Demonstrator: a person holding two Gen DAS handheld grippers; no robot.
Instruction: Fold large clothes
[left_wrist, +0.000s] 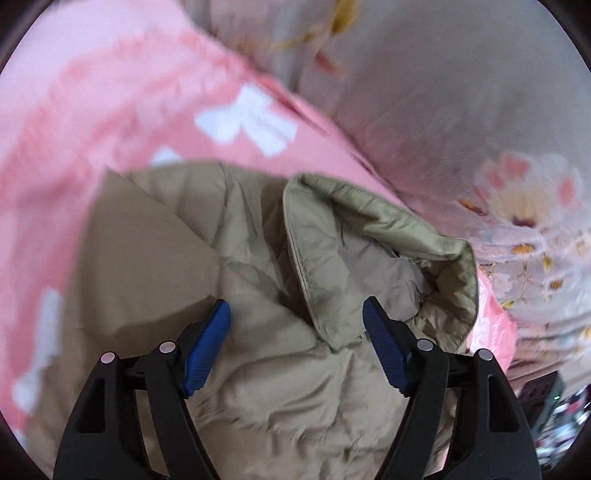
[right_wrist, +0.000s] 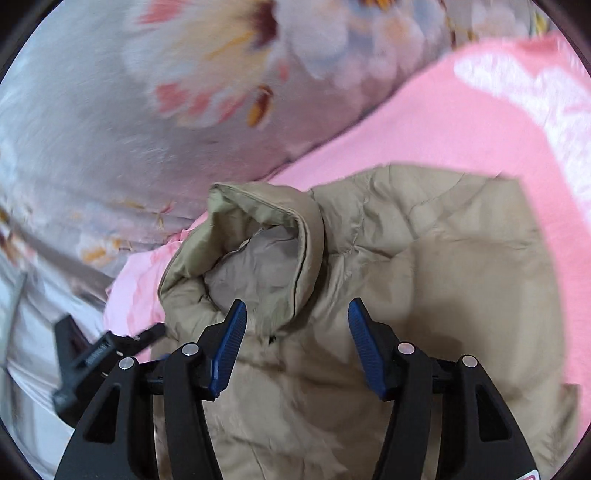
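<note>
your left gripper (left_wrist: 295, 314) is hanging over the beige padded jacket (left_wrist: 258, 369) with its blue fingers (left_wrist: 207, 350) spread wide and gripping nothing; the quilted cloth is showing in the whole gap between them. the jacket's collar (left_wrist: 369, 236) is standing up just beyond the right-hand finger, its flap reaching down into the gap, and the grey lining is showing inside it. whether the fingers are touching the cloth or floating above it, you cannot tell from this view.

your right gripper (right_wrist: 295, 332) is likewise sitting wide open and holding nothing, with the jacket (right_wrist: 424, 295) filling the space between its fingers (right_wrist: 229, 350). here the collar (right_wrist: 258, 240) is rising just past the left-hand finger, curled open toward the camera, while the flat body of the jacket is spreading away to the right. contact with the cloth is again not clear.

the jacket is lying on a pink bed cover (left_wrist: 110, 110) with white shapes printed on it, close to the cover's edge where it is meeting a grey floral quilt (right_wrist: 92, 147). the collar end is pointing toward that quilt. in the right wrist view, part of the other black gripper is showing at the lower left, beside the collar end of the jacket. both views are somewhat blurred. at the far lower right of the left wrist view some dark clutter is showing past the bed's edge, too small to make out.
</note>
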